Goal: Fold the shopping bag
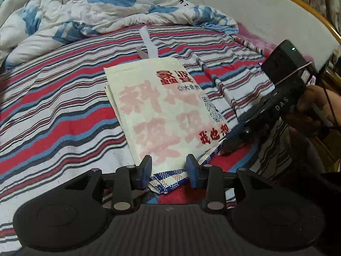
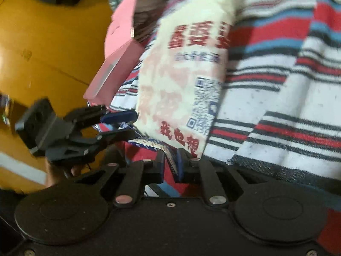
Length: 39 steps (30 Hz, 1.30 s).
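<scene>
The cream shopping bag [image 1: 162, 106] with red print lies folded flat on a striped bedspread [image 1: 64, 106]. A white handle [image 1: 149, 40] sticks out of its far end. A blue checked strap [image 1: 168, 179] pokes out from under its near edge. My left gripper [image 1: 169, 168] is open, its fingers either side of that near edge and strap. In the right wrist view the bag [image 2: 181, 81] is blurred. My right gripper [image 2: 170, 166] is shut on the checked strap [image 2: 149, 143] at the bag's near right corner. The left gripper [image 2: 127, 124] shows at the left, the right gripper [image 1: 226, 147] beside the bag.
A crumpled white and blue quilt [image 1: 85, 10] lies behind the bag. A pink box [image 2: 115, 70] sits at the bed's edge, with yellow floor [image 2: 42, 42] beyond it. A white round surface with a yellow rim [image 1: 255, 10] stands at the back right. A hand [image 1: 311, 104] holds the right gripper.
</scene>
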### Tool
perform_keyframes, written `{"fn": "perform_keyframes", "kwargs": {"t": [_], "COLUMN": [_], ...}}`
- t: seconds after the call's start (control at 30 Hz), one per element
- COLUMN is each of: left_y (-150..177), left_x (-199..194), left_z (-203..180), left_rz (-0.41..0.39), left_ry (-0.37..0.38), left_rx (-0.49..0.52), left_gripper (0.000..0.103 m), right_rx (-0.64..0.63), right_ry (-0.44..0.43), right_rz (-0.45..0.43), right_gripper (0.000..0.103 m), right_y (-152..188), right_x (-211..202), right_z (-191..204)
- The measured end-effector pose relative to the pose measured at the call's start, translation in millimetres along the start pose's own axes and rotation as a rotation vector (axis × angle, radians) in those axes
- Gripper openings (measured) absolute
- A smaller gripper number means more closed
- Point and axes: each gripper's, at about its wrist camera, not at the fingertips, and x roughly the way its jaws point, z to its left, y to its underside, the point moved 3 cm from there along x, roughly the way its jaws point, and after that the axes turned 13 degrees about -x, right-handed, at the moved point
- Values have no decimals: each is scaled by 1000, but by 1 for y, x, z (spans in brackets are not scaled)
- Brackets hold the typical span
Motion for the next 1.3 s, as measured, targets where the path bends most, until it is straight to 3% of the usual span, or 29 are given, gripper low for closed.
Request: {"fn": "perform_keyframes", "kwargs": {"t": [0.13, 0.27, 0.37, 0.47, 0.57, 0.7, 0.8, 0.9, 0.97, 1.03, 1.1, 1.2, 1.3], "left_y": [-5, -9, -5, 1, 0, -11, -12, -12, -13, -12, -12, -14, -15], "left_x": [-1, -2, -10, -1, 16, 31, 40, 41, 42, 41, 41, 41, 40], "left_z": [-6, -15, -32, -47, -40, -27, -25, -26, -24, -23, -22, -20, -19], "left_rz": [-54, -119, -157, -130, -69, -1, 32, 63, 73, 74, 77, 87, 94], "left_ry": [-54, -118, -27, -37, -36, -25, -48, -62, -61, -58, -55, -51, -47], "left_rx": [90, 199, 325, 432, 434, 339, 335, 304, 283, 266, 252, 229, 207], "left_gripper": [34, 34, 34, 34, 35, 34, 34, 34, 34, 34, 34, 34, 34], "right_rx": [156, 211, 243, 257, 257, 255, 225, 59, -114, -424, -698, -1043, -1332], "right_ry": [-24, -18, -25, -30, -28, -28, -21, 44, 133, 310, 463, 579, 679], "right_rz": [26, 60, 84, 97, 108, 107, 110, 94, 43, -26, -45, -28, 17], "right_gripper": [6, 2, 1, 1, 1, 1, 1, 2, 15, 22, 22, 21, 20], "right_y": [-2, -4, -8, -9, -12, -10, -9, -16, -21, -13, 6, 41, 67], "right_x": [2, 0, -1, -2, -1, -2, 1, -3, -9, -23, -24, -10, 12], "right_z": [-13, -15, -18, -20, -21, -21, -15, 2, 21, 59, 88, 119, 126]}}
